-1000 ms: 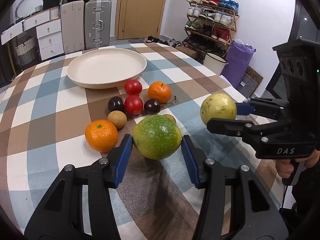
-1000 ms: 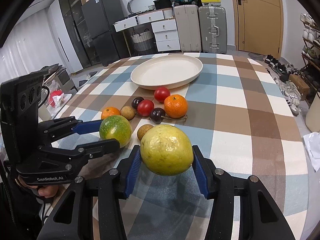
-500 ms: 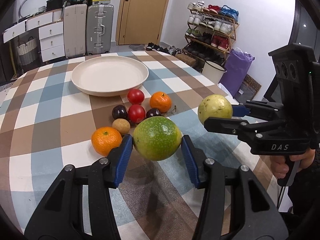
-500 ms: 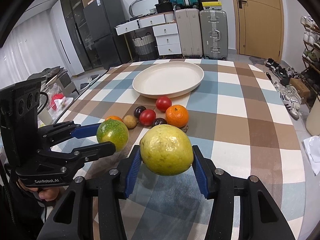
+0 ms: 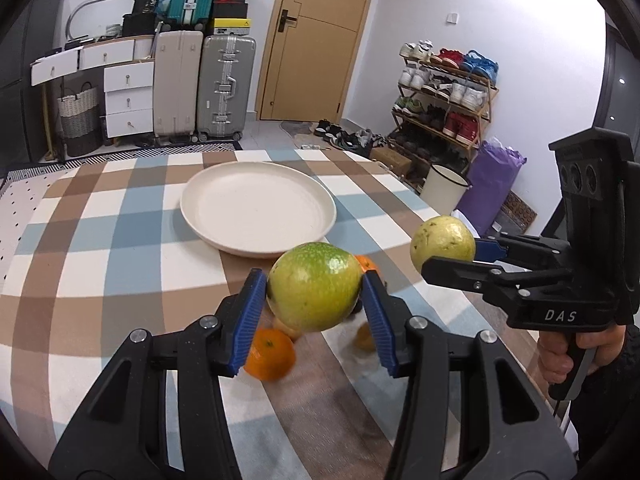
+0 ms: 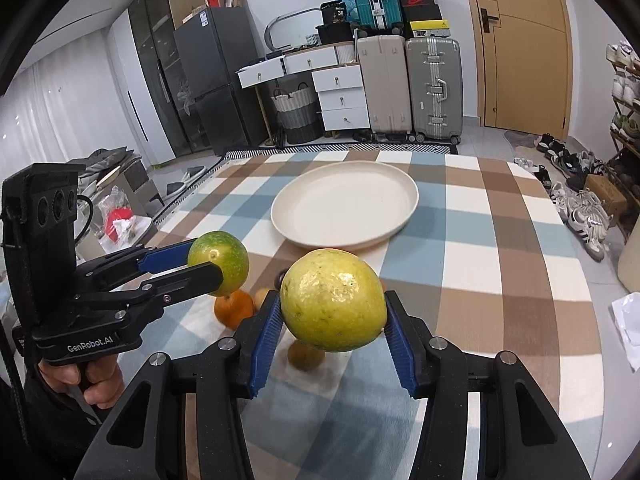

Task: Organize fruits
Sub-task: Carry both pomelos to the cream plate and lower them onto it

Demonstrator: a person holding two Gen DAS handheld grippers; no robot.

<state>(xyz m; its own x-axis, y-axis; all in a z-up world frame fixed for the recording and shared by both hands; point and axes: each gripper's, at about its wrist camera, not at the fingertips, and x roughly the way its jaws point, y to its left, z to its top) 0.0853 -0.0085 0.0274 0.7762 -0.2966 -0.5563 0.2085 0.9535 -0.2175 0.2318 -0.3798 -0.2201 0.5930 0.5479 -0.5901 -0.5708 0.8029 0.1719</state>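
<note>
Checked tablecloth (image 5: 120,248) carried empty plate (image 5: 258,210). Left gripper (image 5: 314,300) clamped green fruit (image 5: 314,286) between pads, raised above table. Right gripper (image 6: 332,316) likewise gripped yellow fruit (image 6: 334,300).

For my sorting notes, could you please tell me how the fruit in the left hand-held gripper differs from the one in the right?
Colour: the left fruit is green with orange-yellow patches; the right fruit is pale yellow all over.
Skin: the left fruit has fine pale speckles; the right fruit has a few dark flecks.
Shape: the left fruit looks rounder; the right fruit is wider than tall in its own view.
Shared: each is clamped between blue pads, held above the table, short of the plate.
</note>
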